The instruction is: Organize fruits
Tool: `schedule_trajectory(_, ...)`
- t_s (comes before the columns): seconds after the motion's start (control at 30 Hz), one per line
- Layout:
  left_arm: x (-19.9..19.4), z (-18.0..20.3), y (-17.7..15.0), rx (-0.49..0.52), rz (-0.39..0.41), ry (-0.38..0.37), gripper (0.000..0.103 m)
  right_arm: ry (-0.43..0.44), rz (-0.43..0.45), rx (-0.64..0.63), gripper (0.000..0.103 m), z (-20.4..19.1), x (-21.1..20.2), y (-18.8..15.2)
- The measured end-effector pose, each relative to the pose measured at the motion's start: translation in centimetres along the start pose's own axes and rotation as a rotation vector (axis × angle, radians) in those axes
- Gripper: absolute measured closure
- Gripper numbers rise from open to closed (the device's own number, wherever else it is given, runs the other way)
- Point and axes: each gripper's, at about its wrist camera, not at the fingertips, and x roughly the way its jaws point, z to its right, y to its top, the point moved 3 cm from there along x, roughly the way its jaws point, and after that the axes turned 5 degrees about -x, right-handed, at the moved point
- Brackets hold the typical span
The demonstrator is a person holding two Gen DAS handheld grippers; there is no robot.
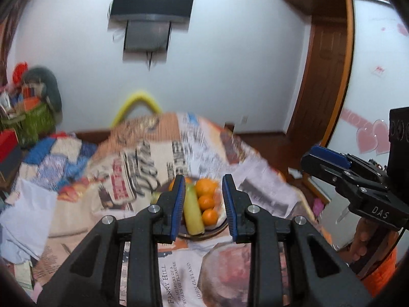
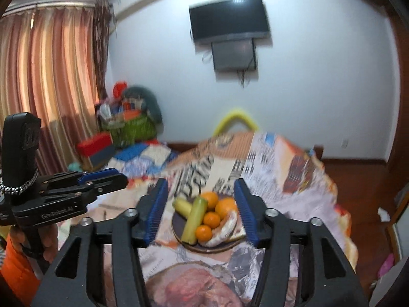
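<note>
Fruit position: oranges [image 2: 211, 199], smaller mandarins [image 2: 203, 232] and two pale yellow-green cylinder-shaped fruits [image 2: 194, 220] are sitting piled on a dark plate [image 2: 179, 235], straight ahead of both grippers and below their fingertips; what kind the long fruits are, I cannot tell.

Left gripper: left gripper [image 1: 203, 206] is hovering with its jaws spread apart and nothing between them, framing the long fruit and the mandarins from above.

Right gripper: right gripper [image 2: 202, 211] is likewise gaping wide and empty, the whole plate showing between its blue pads [image 2: 156, 212].

Crowding risk: both grippers are pointing at the same small plate, each showing at the edge of the other's view; if both are descending together, fingers are likely knocking into each other.

Rolling risk: round fruit is resting against round fruit, so a pad nudging one mandarin is probably sending its neighbours off the plate rim.

Surface risk: plate is standing on a counter [image 2: 294, 179] draped in a printed newspaper-pattern cover; the cover is looking loose and wrinkled, so a sideways push could be sliding the plate with it.

Wrapper risk: something pale and crinkled [image 2: 225, 230] is lying on the plate just right of the mandarins; it could be snagging a finger, though blur is hiding what it is.

Blur: both views are smearing, so exact gaps are hard to judge.
</note>
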Motion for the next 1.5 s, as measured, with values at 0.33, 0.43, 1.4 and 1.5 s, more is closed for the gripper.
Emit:
schedule_trajectory(0.33, -10.1, 3.4, 1.4, 0.058, 0.250, 0.038, 0.043, -0.068, 0.170, -0.012, 0.020, -2.4, -6.9, 1.8)
schedule_trajectory(0.43, -11.2, 3.7, 1.3, 0.055, 0.272, 0.040, 0.027, -0.092, 0.192, -0.002, 0.011, -2.8, -7.2, 1.7)
schedule_trajectory(1.4, -12.7, 4.3, 0.1, 0.070, 0.319, 0.079, 0.000, -0.119, 0.212, -0.007, 0.000, -3.2, -8.6, 0.6)
schedule_trajectory(1.5, -12.6, 4.4, 0.0, 0.075, 0.318, 0.080, 0.000, -0.118, 0.214, -0.006, 0.000, -3.3, -8.6, 0.7)
